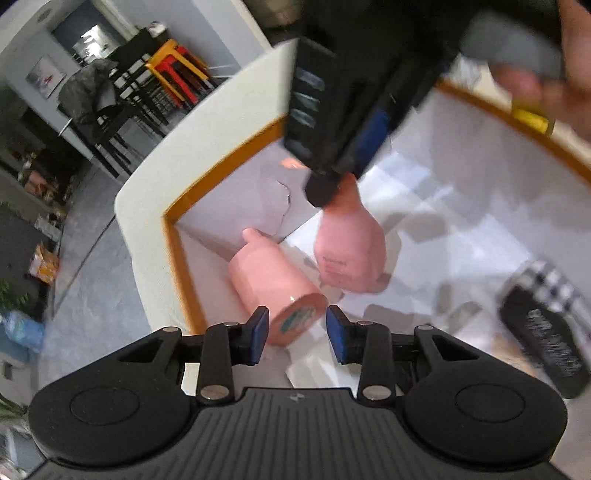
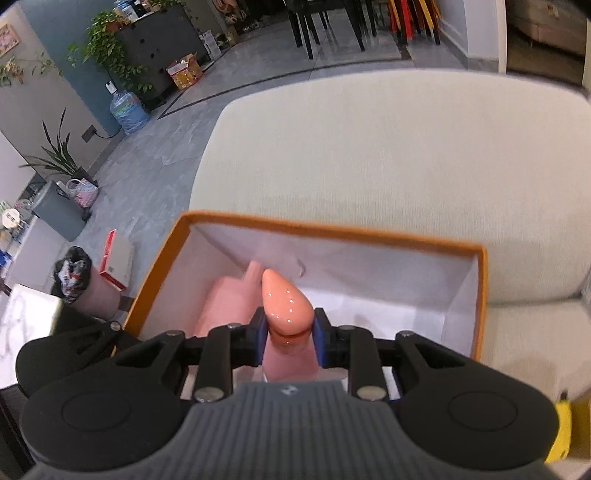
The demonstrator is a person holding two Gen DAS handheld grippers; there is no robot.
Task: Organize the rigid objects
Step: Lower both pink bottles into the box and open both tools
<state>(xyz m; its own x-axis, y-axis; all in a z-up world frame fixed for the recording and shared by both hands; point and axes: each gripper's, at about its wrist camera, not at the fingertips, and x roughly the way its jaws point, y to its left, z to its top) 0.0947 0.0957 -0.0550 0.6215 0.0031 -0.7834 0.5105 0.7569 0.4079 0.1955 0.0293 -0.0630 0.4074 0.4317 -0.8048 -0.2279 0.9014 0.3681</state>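
Pink bottles are the things being sorted, and both are at the orange-rimmed box (image 2: 480,295), which sits on a pale fabric sofa seat (image 2: 369,147). Nearest in the right wrist view, the right gripper (image 2: 288,339) has its blue-padded fingers (image 2: 260,336) clamped on the neck of one pink bottle (image 2: 286,299), just below its glossy teardrop cap, and holds it over the box's white inside. Seen from the left wrist, that held bottle (image 1: 349,251) hangs body-down inside the box under the black right gripper (image 1: 332,147). The left gripper (image 1: 297,328) stands with its fingers (image 1: 260,325) apart, gripping nothing; beyond their gap lies a second pink bottle (image 1: 273,280) on its side on the box floor, near the box's left corner, base toward the camera. To the right of it in the box lies a black-and-white checked item (image 1: 546,314), blurred. Past the sofa is a grey tiled floor (image 2: 155,155), with a water jug (image 2: 129,110), potted plants (image 2: 107,40) and dark chairs (image 2: 325,22) farther back.
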